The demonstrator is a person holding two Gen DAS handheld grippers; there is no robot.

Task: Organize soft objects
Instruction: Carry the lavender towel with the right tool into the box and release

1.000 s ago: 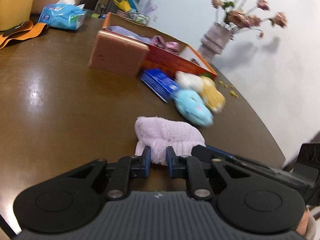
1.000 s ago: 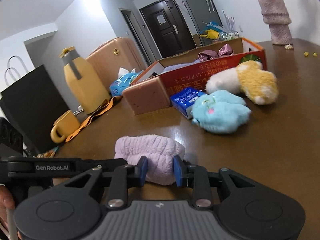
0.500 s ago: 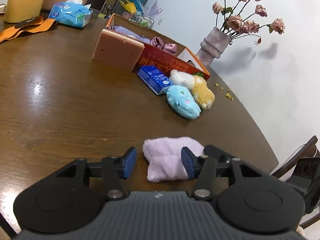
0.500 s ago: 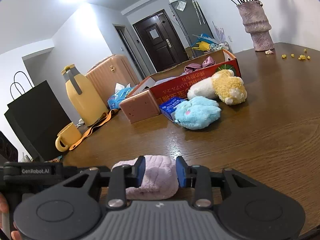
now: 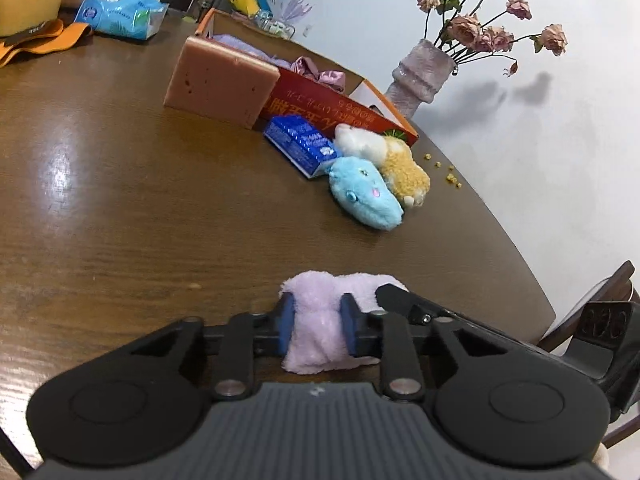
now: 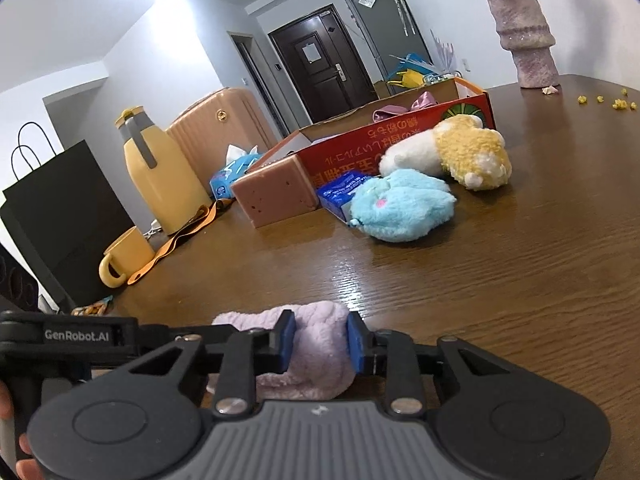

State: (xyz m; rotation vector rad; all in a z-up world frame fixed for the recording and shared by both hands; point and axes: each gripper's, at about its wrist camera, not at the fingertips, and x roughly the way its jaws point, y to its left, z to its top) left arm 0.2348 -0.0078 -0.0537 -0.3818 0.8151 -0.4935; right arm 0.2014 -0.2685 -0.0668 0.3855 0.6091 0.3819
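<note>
A lilac fluffy cloth (image 5: 316, 320) lies near the table's front edge; it also shows in the right wrist view (image 6: 316, 344). My left gripper (image 5: 316, 326) is shut on one end of it. My right gripper (image 6: 321, 342) is shut on the other end. A blue plush toy (image 5: 366, 196) and a yellow-and-white plush toy (image 5: 394, 160) lie further back, beside an open red cardboard box (image 5: 344, 108) that holds purple fabric and a pink bow. The plush toys also show in the right wrist view, blue (image 6: 400, 208) and yellow-and-white (image 6: 460, 152).
A pink sponge block (image 5: 220, 80) and a blue packet (image 5: 304, 144) lie against the box. A flower vase (image 5: 420, 80), a tissue pack (image 5: 120, 12), a yellow thermos (image 6: 160, 176), a yellow mug (image 6: 124, 256) and an orange strap (image 6: 180, 236) stand around the brown table (image 5: 120, 200).
My left gripper opened wide about half a second ago and has now closed on the lilac cloth again. Both grippers pulled back from the box and toys with the cloth.
</note>
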